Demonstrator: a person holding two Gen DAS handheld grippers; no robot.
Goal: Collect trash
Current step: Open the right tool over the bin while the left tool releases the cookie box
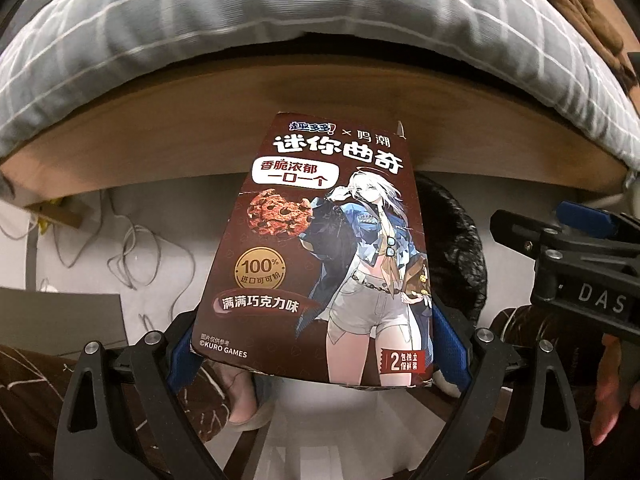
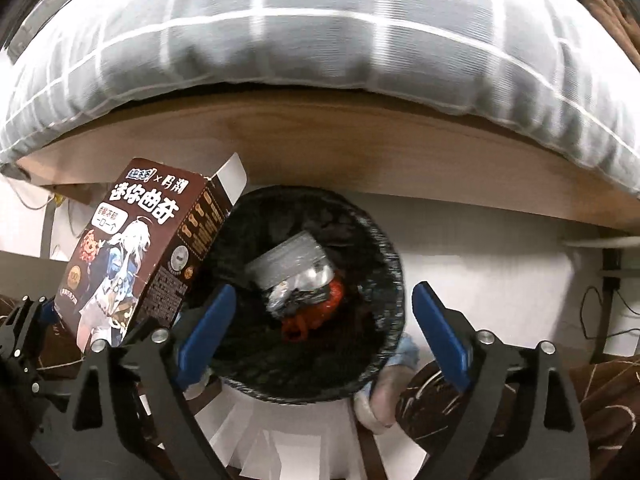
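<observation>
A brown cookie box [image 1: 320,240] printed with a cartoon figure stands upright between the blue pads of my left gripper [image 1: 316,352], which is shut on its lower end. The right wrist view shows the same box [image 2: 132,248] with its top flap open, tilted just left of the bin's rim. The bin [image 2: 384,248] is round and lined with a black bag. A silver wrapper [image 2: 288,268] and a red wrapper [image 2: 320,316] lie inside it. My right gripper [image 2: 324,332] hangs open over the bin, with nothing between its fingers.
A bed with a grey checked duvet [image 2: 320,32] and a wooden side rail [image 2: 360,148] runs along the far side. Cables [image 1: 132,248] trail over the white floor at the left. A person's slippered feet [image 2: 380,396] and brown patterned trousers stand close to the bin.
</observation>
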